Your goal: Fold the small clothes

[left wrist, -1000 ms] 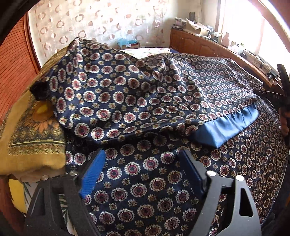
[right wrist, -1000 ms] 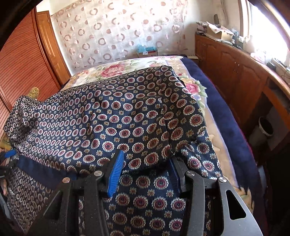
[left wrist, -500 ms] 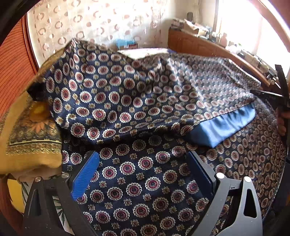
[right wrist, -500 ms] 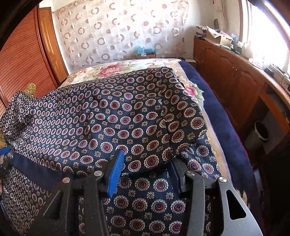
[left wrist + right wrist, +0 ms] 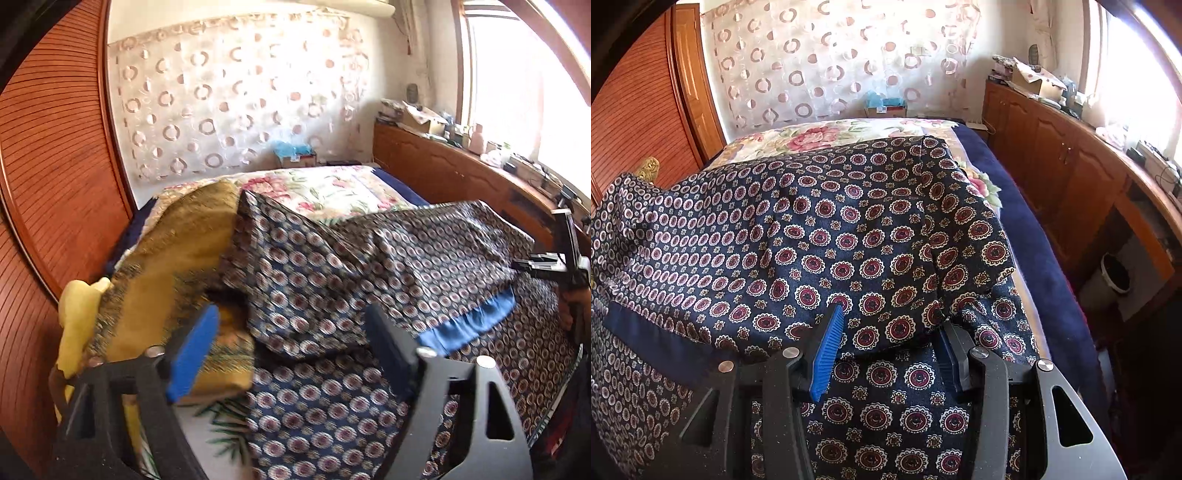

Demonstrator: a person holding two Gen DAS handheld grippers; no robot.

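A navy cloth with red medallions [image 5: 332,266] lies across the bed, its top layer folded over, with a plain blue hem [image 5: 469,325]. My left gripper [image 5: 291,312] hangs above the cloth's left end. Its jaws are closing and nothing is between them. In the right wrist view the fold's edge of the same navy cloth [image 5: 831,229] lies between the fingers of my right gripper [image 5: 891,317] and covers the right fingertip. The pads stand apart and the cloth between them is smooth. The right gripper [image 5: 517,264] also shows side-on at the cloth's right corner.
A folded mustard cloth [image 5: 173,266] and a yellow item [image 5: 77,314] lie left of the navy cloth. Behind is the floral bed cover [image 5: 820,136]. A slatted wooden wardrobe [image 5: 48,184] stands left, a cluttered wooden cabinet [image 5: 1071,177] and a bin [image 5: 1115,273] stand right.
My left gripper has risen off the cloth and tipped up, so more of the room shows; its jaws widened, then narrowed. The right gripper and the fold at its tips have hardly moved.
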